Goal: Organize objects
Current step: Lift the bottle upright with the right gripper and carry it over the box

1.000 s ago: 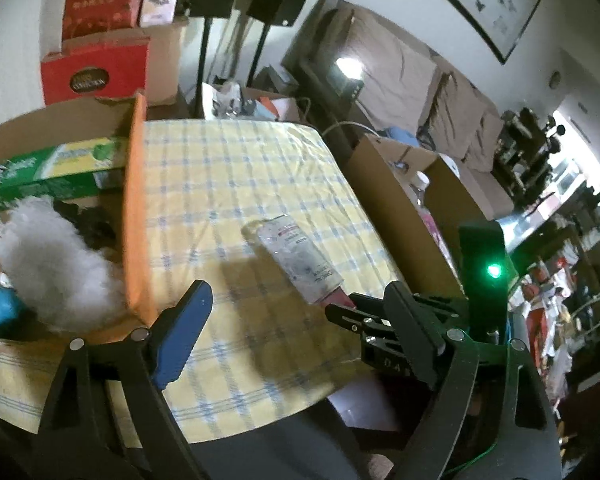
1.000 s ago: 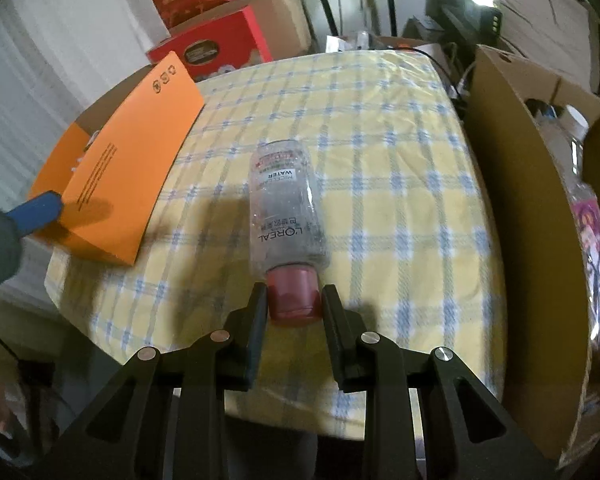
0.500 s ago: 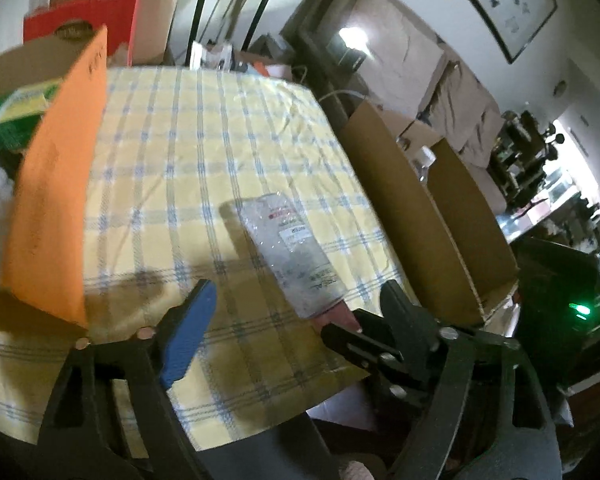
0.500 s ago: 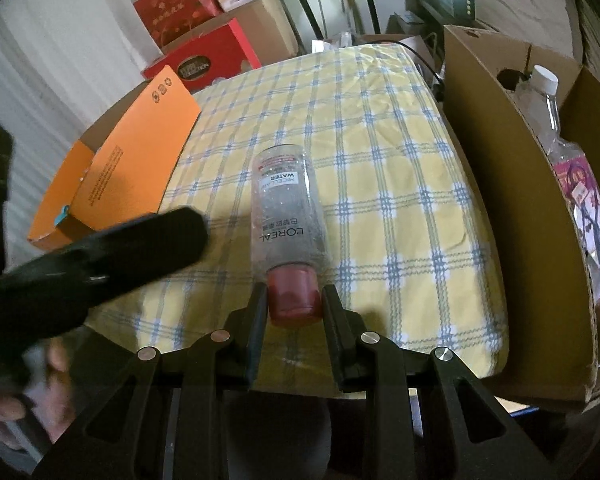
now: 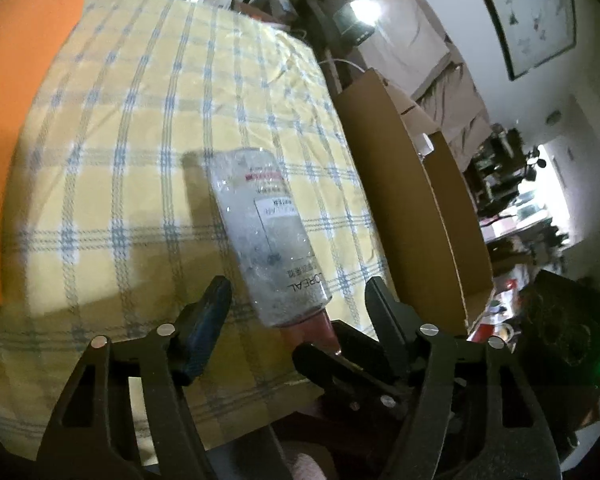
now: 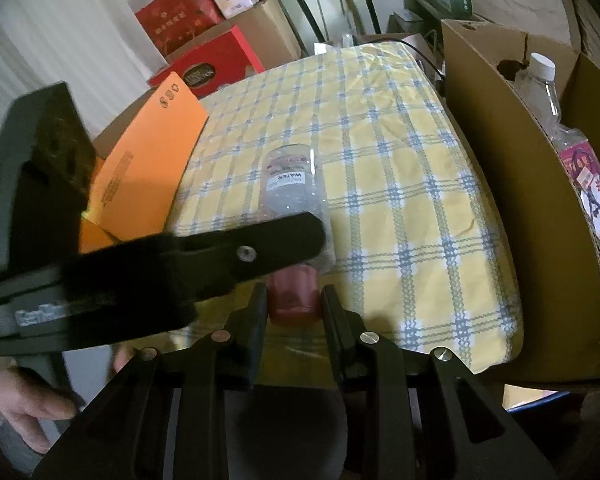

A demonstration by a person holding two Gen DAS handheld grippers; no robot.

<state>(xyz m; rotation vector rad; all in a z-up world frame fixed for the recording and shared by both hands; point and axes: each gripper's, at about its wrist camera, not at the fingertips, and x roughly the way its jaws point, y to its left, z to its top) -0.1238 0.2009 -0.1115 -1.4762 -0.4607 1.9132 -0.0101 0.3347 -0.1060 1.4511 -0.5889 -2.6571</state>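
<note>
Yellow cloth, checked with blue lines, covers the tabletop (image 6: 400, 200) edge to edge. An open brown cardboard box (image 6: 512, 184) stands against the tabletop's right edge, holding a white-capped bottle and a pink packet. At the left edge an orange box flap (image 6: 140, 152) leans up, with red cartons stacked beyond the far left corner.

A clear plastic bottle (image 5: 266, 232) with a printed label lies on its side near the middle of the near edge, its base toward the far edge and its dark red cap (image 6: 294, 294) pointing at the person.

The right tongs (image 6: 294, 300) are clenched on that cap, one finger on each side. The left tongs (image 5: 296, 304) come in from the left, straddling the lower body of the bottle; their jaws are closing with the bottle between them, but the pads seem not yet to press on it. Part of the person's hand (image 6: 28, 400) shows at the lower left of the right wrist view.

The step in hand looks like a two-handed pickup of the bottle. The next move likely calls for the left tongs to firm up on the smooth, rounded body without squeezing it sideways, then a level lift toward one of the boxes; which box I cannot tell.
</note>
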